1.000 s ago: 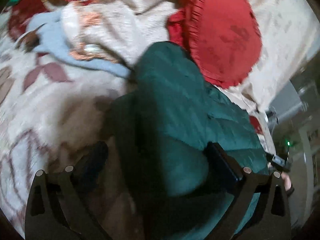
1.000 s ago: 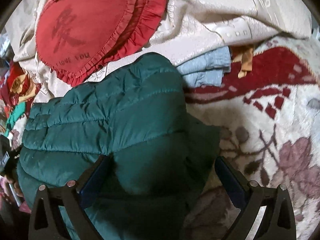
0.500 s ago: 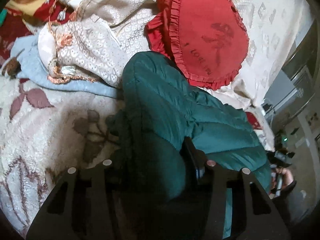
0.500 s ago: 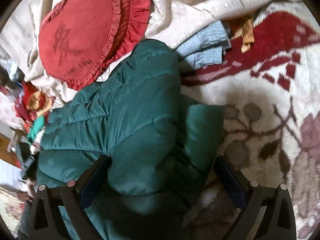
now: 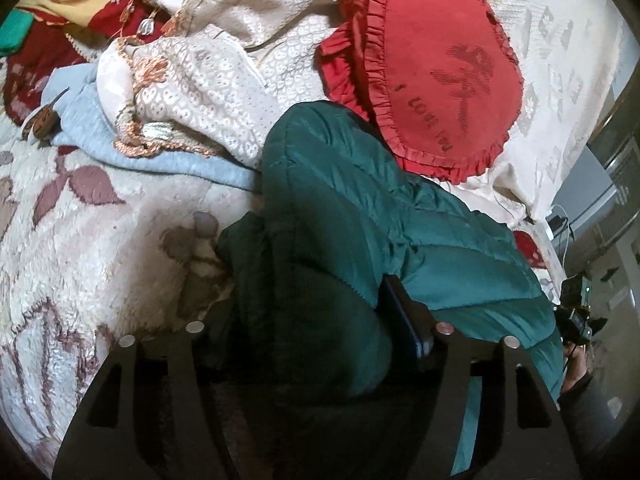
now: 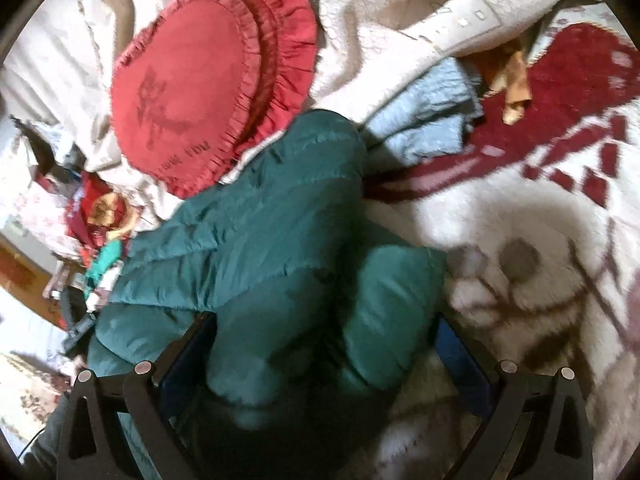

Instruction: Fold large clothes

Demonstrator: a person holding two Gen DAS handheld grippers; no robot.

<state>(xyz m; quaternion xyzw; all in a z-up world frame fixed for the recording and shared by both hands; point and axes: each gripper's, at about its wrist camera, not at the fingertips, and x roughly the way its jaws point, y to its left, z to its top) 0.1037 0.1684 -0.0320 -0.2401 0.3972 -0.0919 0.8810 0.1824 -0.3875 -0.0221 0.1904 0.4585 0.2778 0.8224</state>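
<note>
Jacket (image 5: 352, 216): green quilted one, lying on the floral blanket (image 5: 80, 248), its far end against the red heart cushion (image 5: 440, 80) and a blue cloth (image 5: 160, 160).
Left view: my left gripper (image 5: 316, 320) has its jaws drawn in tight on a thick bunch of the jacket's near edge; the right finger (image 5: 404, 320) presses into the padding, the left one is hidden by fabric.
Right view: my right gripper (image 6: 320, 344) straddles the near bulge of the jacket (image 6: 280, 232), jaws wide, both pads just beside the fabric; I judge it is not pinching yet.
Step in hand: I judge I'm gathering the near edge to fold it over.
Doing it well: I'd close the right side on a full layer, then lift both sides level so the slippery padding doesn't slide out or drag the cushion.
</note>
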